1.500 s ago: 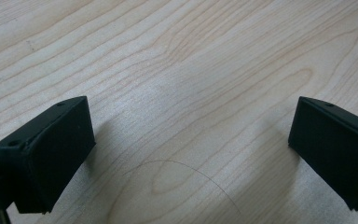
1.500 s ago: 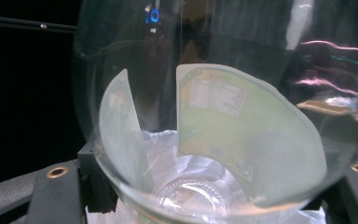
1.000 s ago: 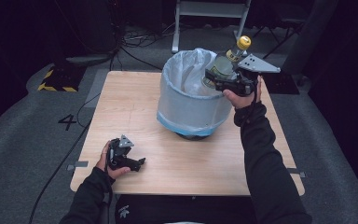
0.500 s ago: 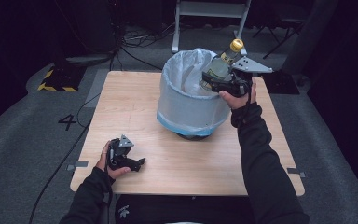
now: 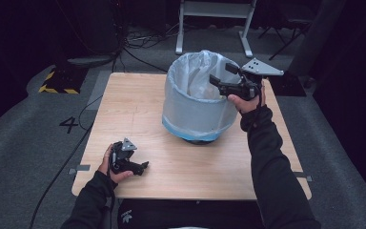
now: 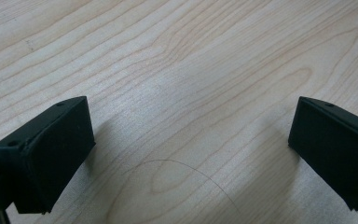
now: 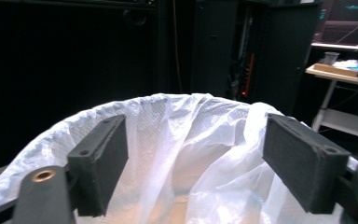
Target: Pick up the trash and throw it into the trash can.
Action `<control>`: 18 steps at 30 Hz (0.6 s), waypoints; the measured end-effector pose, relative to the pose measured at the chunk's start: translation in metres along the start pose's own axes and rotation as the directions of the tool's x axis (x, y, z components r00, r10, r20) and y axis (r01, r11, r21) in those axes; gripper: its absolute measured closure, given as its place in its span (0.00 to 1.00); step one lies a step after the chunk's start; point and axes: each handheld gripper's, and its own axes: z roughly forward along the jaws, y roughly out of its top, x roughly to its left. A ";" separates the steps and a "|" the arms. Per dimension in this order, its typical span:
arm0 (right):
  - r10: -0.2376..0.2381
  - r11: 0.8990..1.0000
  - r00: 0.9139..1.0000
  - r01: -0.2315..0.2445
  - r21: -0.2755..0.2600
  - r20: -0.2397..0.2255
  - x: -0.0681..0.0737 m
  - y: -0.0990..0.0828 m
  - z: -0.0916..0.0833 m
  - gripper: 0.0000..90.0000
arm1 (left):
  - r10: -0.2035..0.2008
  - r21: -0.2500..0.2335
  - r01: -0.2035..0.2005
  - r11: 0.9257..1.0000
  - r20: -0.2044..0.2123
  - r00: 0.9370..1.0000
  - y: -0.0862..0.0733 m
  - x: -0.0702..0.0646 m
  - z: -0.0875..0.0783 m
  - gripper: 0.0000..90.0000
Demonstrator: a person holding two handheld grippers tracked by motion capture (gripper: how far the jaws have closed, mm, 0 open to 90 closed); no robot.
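Note:
A round bin (image 5: pixel 195 107) lined with a white plastic bag stands in the middle of the wooden table (image 5: pixel 133 109). My right gripper (image 5: pixel 222 74) hovers over the bin's right rim, open, with nothing between its jaws. From the right gripper view, the gripper (image 7: pixel 196 163) looks across the crumpled liner (image 7: pixel 177 126) into the bin. My left gripper (image 5: pixel 140 168) rests on the table near the front left corner. It is open and empty, and the left gripper view shows the gripper (image 6: pixel 191 144) with bare wood (image 6: pixel 191 60) between its jaws.
The table's front edge lies just behind the left hand. A metal stand (image 5: pixel 214 19) and cables sit on the floor beyond the table. A yellow-and-black striped block (image 5: pixel 57 82) and a floor mark "4" (image 5: pixel 70 125) are at the left.
The right gripper held a roundish object with a yellow cap above the bin; now its jaws are open and empty, and the object is out of sight. The left gripper stayed still.

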 end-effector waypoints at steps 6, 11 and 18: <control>-0.027 1.000 1.000 0.027 -0.001 0.003 0.000 0.002 -0.007 0.22 | 0.000 0.000 0.000 1.000 0.000 1.000 0.000 0.000 0.000 0.00; -0.031 1.000 0.999 0.031 -0.005 0.012 -0.004 0.003 -0.016 0.22 | 0.000 0.000 0.000 1.000 0.000 1.000 0.000 0.000 0.000 0.00; -0.029 1.000 0.999 0.029 -0.006 0.031 -0.011 0.001 -0.035 0.22 | 0.005 -0.002 -0.005 1.000 -0.004 1.000 0.000 0.000 0.000 0.00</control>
